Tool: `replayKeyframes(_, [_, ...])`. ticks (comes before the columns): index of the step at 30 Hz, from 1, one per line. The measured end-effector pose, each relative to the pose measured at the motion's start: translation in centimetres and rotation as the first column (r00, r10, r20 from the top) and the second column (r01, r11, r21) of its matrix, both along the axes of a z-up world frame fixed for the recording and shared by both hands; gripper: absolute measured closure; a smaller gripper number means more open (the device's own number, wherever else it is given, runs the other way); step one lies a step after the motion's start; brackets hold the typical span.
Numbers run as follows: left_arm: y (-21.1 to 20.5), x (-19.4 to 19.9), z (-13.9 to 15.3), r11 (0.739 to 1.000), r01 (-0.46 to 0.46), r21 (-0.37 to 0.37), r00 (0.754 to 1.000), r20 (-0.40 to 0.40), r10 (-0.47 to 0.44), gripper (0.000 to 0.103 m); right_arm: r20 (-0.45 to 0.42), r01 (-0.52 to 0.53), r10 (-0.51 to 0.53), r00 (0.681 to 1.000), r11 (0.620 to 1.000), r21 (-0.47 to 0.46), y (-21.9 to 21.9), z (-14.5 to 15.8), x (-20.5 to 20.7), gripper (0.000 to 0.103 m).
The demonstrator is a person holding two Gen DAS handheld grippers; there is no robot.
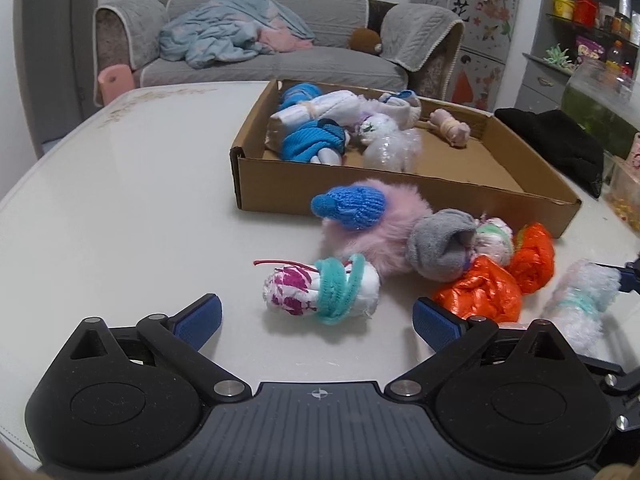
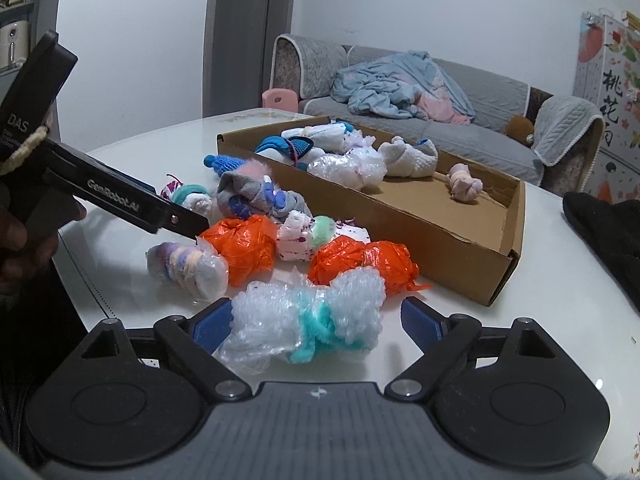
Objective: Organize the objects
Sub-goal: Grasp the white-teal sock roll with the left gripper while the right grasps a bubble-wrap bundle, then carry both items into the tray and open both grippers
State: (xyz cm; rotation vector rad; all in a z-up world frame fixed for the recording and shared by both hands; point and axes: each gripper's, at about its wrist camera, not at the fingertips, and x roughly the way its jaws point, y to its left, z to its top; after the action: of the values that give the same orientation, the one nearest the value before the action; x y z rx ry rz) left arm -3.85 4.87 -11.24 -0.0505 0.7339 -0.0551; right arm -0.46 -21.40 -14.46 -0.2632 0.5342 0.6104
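My left hand-held gripper (image 1: 316, 318) sits low over the white tabletop (image 1: 120, 200) with its blue pads spread wide and nothing between them. Just ahead of it lies a white-and-magenta cloth bundle (image 1: 320, 290) tied with a teal pipe cleaner, apart from both pads. Beyond that are a pink fluffy bundle (image 1: 380, 232) with a blue knitted cap (image 1: 350, 206) resting on it, a grey sock bundle (image 1: 438, 244), and two orange plastic bundles (image 1: 480, 290), all clustered together against the near wall of the cardboard box (image 1: 400, 196).

My right hand-held gripper (image 2: 316, 324) is also spread open. A bubble-wrap bundle (image 2: 304, 322) tied in teal lies between its pads on the tabletop; it looks to touch the left pad, while the right pad stands apart from it.

Inside the box I see several more bundles gathered at the far end, including a blue knitted one (image 1: 314, 142) and a small pink one (image 1: 450, 126) lying apart.
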Motion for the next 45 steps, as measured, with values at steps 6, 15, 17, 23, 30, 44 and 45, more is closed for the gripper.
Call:
replayKeyframes(6, [-0.2,0.8,-0.4,0.999,-0.017,0.043,0.999,0.038,0.015,0.003,-0.005,-0.002,0.002,1.000,1.000,-0.008,0.2,-0.4,0.2,0.014])
replayKeyframes(15, [0.2,0.4,0.1,0.999,0.019,0.049,0.996,0.084,-0.023,0.046,-0.015,-0.017,0.018,1.000,1.000,0.005,0.6,-0.6,0.1,0.036])
replayKeyframes(17, [0.3,0.0,0.2,0.998,0.018,0.053,0.996,0.091,-0.022,0.046,-0.009,-0.018,0.018,1.000,1.000,0.006,0.4,-0.5,-0.2,0.038])
replayKeyframes(23, [1.5,-1.3,1.5,0.998,0.003,0.059,0.995,0.099,-0.009,0.046,-0.011,-0.008,0.008,1.000,1.000,0.018,-0.9,0.3,-0.9,0.039])
replayKeyframes(30, [2.5,-1.3,5.1,0.996,0.010,0.083,0.992,0.123,-0.020,0.046,0.006,0.023,-0.024,1.000,0.999,0.036,-3.6,3.3,-0.2,0.039])
replayKeyframes(44, [-3.7,6.9,15.3,0.967,0.184,0.176,0.946,0.237,-0.223,0.046,0.120,0.041,-0.048,0.992,0.997,0.061,-6.2,11.5,8.3,0.039])
replayKeyframes(45, [-4.4,7.8,15.7,0.964,0.201,0.175,0.943,0.232,-0.239,0.046,0.125,0.044,-0.051,0.991,0.997,0.058,-6.2,11.8,9.1,0.039])
